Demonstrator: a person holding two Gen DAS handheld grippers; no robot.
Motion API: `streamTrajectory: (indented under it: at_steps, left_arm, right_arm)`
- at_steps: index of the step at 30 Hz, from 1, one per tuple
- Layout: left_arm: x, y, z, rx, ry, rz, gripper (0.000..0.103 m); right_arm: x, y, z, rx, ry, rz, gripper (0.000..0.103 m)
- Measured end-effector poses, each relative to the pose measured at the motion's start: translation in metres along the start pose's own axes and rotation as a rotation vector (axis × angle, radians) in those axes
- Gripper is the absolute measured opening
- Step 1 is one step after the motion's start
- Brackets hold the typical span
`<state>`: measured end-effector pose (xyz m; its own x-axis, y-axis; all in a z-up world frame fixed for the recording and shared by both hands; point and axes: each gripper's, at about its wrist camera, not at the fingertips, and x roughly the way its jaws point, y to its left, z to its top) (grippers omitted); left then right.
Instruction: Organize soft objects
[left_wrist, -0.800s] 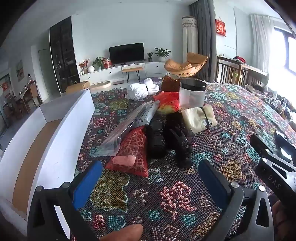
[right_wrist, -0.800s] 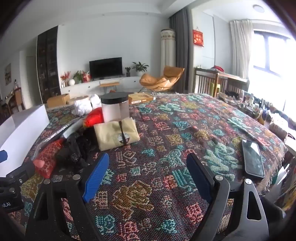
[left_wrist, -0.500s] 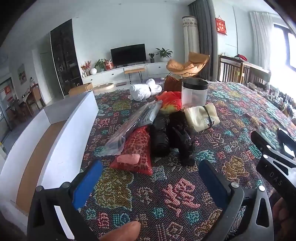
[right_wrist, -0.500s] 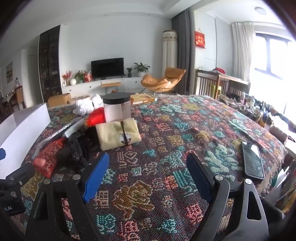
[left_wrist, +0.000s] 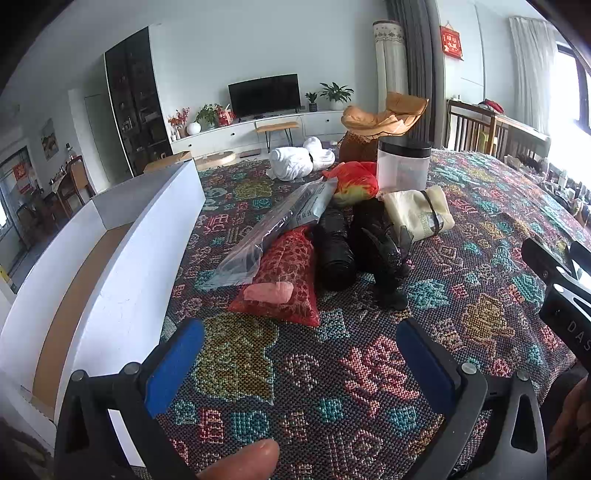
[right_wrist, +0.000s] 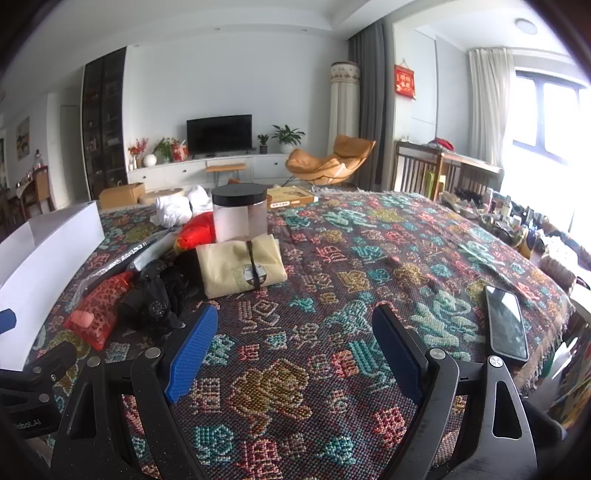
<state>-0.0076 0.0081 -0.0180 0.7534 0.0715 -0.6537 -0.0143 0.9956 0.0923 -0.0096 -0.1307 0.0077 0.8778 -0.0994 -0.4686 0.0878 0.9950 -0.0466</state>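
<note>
We see the soft things heaped toward the desk's left edge: a red patterned pouch lying flat, black bundles beside it, a cream folded cloth bag behind, a red-orange bag, and farthest, white rolled cloth.

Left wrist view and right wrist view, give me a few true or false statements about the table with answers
1. Both claws, left claw and right claw, are open and hold nothing. True.
2. The pink piece lies on the red patterned pouch. True.
3. The jar has a white lid. False: its lid is black.
4. The phone lies inside the white box. False: it lies on the tablecloth near the right edge.
</note>
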Motion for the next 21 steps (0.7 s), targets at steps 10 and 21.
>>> streamTrajectory:
  at_steps: [10,21]
  left_arm:
    - [0.0048,-0.0038,-0.0036,0.012,0.016,0.006,0.103]
    - [0.0072,-0.0065,-0.0054,0.022,0.020,0.009,0.103]
  right_arm:
    - [0.0009,0.0012,-0.0006,0.001,0.000,0.005,0.088]
    - [0.0008,0.0013,-0.0006,0.002,0.001,0.005,0.088]
